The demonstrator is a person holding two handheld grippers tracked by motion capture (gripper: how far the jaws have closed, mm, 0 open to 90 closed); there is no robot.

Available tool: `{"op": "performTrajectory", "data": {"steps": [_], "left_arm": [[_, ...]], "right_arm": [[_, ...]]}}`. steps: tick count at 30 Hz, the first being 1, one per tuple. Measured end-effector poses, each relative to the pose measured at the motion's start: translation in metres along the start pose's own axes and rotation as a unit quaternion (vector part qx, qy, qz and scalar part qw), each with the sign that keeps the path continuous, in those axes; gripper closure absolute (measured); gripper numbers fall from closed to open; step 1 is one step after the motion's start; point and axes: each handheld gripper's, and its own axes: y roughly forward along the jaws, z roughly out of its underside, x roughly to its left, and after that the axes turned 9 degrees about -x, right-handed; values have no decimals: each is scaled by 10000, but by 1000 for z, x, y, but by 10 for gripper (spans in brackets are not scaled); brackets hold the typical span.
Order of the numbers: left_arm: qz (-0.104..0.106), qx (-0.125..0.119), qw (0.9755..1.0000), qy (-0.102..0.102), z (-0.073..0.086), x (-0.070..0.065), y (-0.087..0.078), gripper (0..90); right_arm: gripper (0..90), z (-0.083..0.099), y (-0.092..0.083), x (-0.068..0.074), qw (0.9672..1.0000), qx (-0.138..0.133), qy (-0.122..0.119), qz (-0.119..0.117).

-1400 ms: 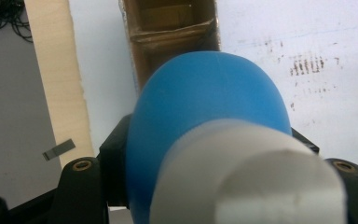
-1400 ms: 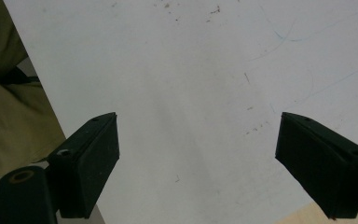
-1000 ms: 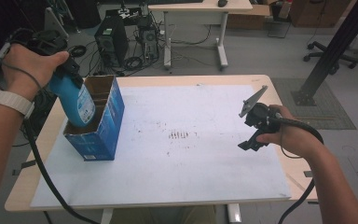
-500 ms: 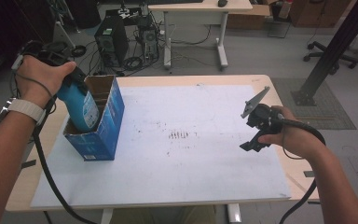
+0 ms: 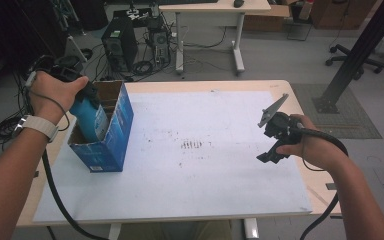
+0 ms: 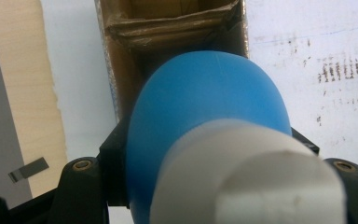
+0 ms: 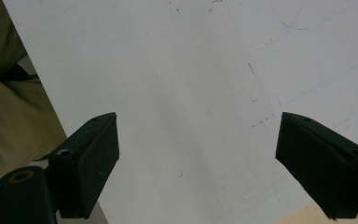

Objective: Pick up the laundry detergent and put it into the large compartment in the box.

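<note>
A blue bottle (image 5: 91,119) with a white cap (image 6: 247,182) hangs partly inside an open blue cardboard box (image 5: 111,137) at the table's left. My left gripper (image 5: 87,95) is shut on the bottle, and its black jaws clamp the bottle's sides in the left gripper view. The box's brown inside (image 6: 168,42) lies right beneath the bottle. My right gripper (image 5: 266,154) hovers over the white sheet at the table's right, open, with nothing between its fingers (image 7: 91,163).
A white sheet (image 5: 205,150) covers most of the wooden table (image 5: 310,175) and carries small dark marks (image 5: 192,145) at its middle. A computer tower (image 5: 120,47), cables and another desk stand on the floor beyond the far edge.
My left gripper has sunk with the blue bottle, which now reaches deeper into the box. The right gripper has stayed where it was.
</note>
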Motion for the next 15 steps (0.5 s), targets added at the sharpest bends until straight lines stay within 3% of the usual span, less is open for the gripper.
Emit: {"op": "performTrajectory", "data": {"steps": [15], "left_arm": [[14,9,10000,51,8,1,31,373]], "right_arm": [[133,3,2,0,10000,25,45,-12]]}}
